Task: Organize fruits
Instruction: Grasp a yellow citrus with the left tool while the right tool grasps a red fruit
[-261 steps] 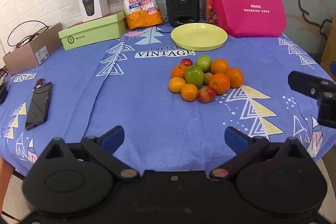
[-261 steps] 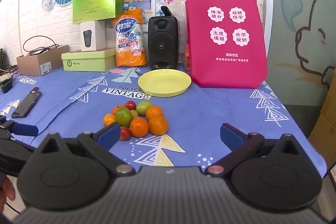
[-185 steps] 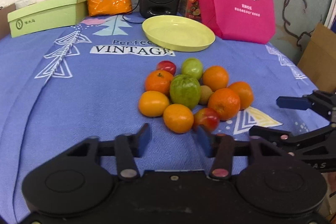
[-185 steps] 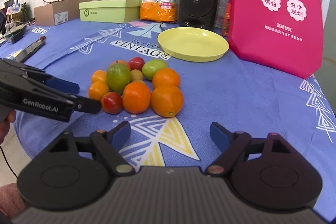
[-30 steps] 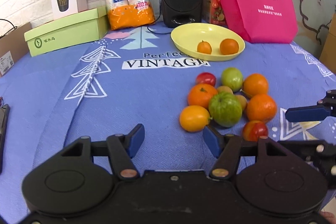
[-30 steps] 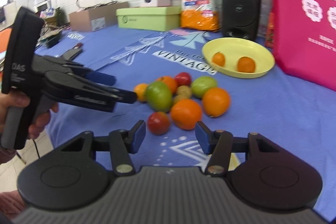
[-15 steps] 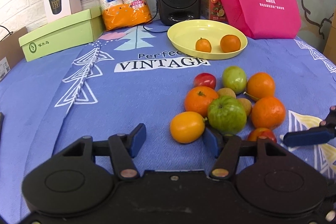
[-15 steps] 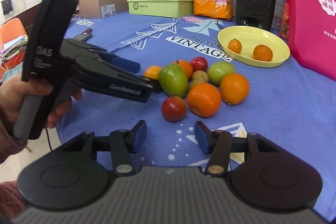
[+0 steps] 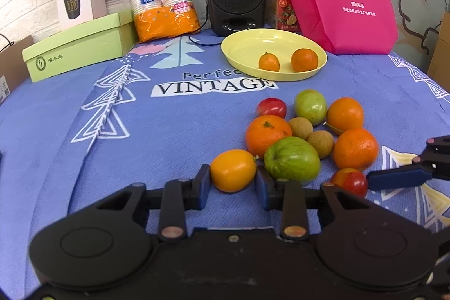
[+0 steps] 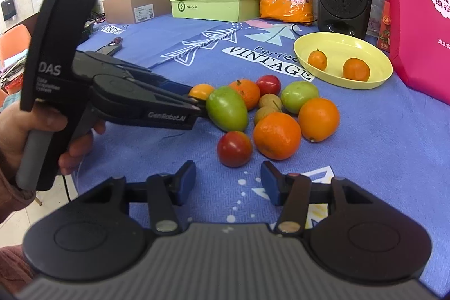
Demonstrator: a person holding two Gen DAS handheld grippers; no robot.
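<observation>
Fruit sorting: left gripper [image 9: 233, 184] closing around yellow-orange fruit [image 9: 233, 170].
We lift next toward plate [image 9: 242, 42]; right gripper [image 10: 227, 182] apart, empty.

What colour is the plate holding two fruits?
Pale yellow plate, clearest in the left wrist view.

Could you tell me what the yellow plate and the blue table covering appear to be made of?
The yellow plate looks like moulded plastic: uniform pale colour, smooth rim, soft sheen without ceramic glaze, though melamine is possible. The blue table covering looks like woven or fleecy fabric: matte, fine ribbed texture, a raised fold running across it, with printed white lettering.
</observation>
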